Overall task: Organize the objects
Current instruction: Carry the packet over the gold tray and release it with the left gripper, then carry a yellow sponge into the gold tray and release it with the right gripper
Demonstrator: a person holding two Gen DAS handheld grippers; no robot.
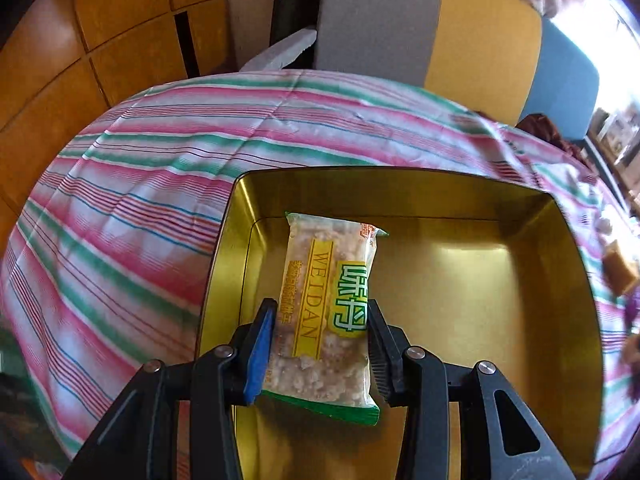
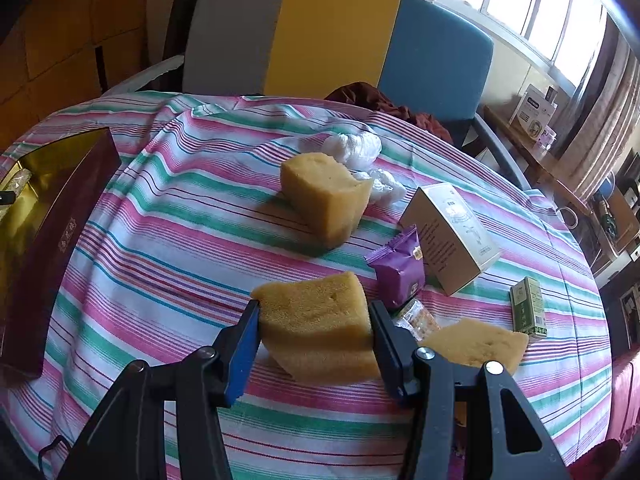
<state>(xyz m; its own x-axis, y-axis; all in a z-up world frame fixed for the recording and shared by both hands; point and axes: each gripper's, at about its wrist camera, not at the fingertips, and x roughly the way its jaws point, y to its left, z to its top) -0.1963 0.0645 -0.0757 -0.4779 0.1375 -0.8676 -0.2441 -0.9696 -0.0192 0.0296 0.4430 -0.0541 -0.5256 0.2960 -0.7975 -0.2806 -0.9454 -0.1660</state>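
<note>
Packing is underway: the left gripper (image 1: 320, 344) pinches the snack packet (image 1: 328, 312) inside the gold tin (image 1: 400, 188), ready to let go, while the right gripper (image 2: 314, 344) squeezes a sponge block (image 2: 316, 320) bound there next.

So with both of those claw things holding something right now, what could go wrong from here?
The left gripper pinches the clear WEIDAN snack packet over the gold tin box; squeezing harder might crush the crumbly contents.

The right gripper's jaws press on a soft yellow sponge block, which could deform and slip free.

Lifting it may also brush the purple foil snack packet right beside the jaw.
</note>
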